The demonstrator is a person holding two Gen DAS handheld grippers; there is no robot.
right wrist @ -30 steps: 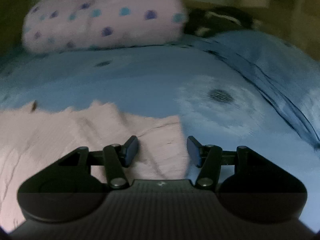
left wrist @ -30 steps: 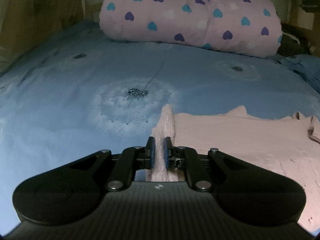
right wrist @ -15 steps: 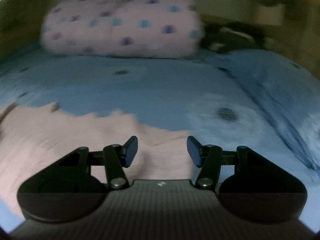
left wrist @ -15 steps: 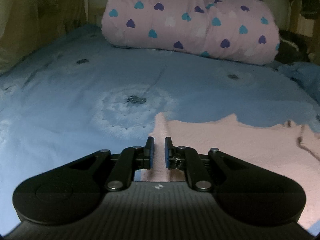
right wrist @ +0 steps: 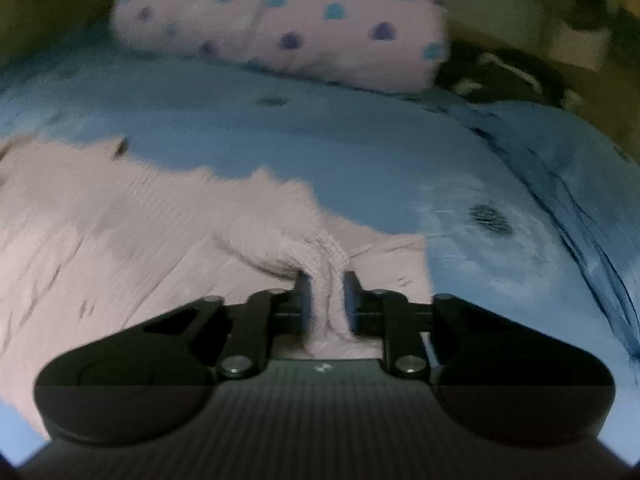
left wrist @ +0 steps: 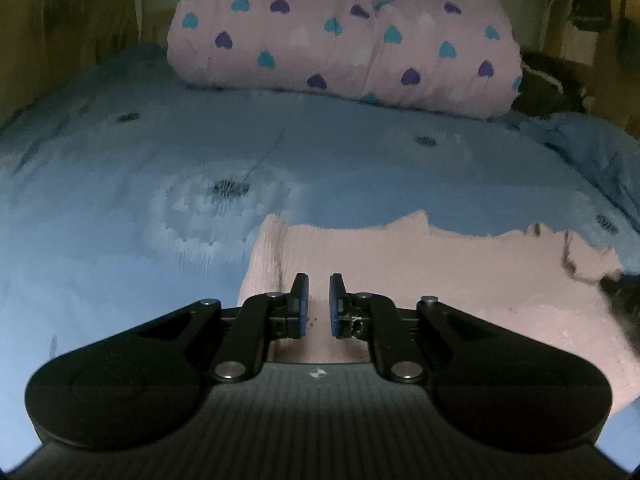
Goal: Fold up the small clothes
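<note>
A pale pink knit garment (left wrist: 420,272) lies spread on the blue bedsheet (left wrist: 120,208). In the left wrist view my left gripper (left wrist: 319,305) sits low over the garment's left edge; its blue pads (left wrist: 303,300) stand a narrow gap apart, with pink cloth showing in the gap. In the right wrist view the same garment (right wrist: 120,220) fills the left half. My right gripper (right wrist: 325,300) is shut on a raised fold of the pink garment near its right edge.
A rolled pink quilt with blue and purple hearts (left wrist: 344,36) lies across the far end of the bed. A dark bundle (right wrist: 500,76) sits at the far right. A rumpled blue cover (right wrist: 560,168) runs along the right side.
My right gripper went from wide open above the garment's right edge to shut on a pinched fold. My left gripper's pinched ridge of cloth has dropped flat and the view has shifted.
</note>
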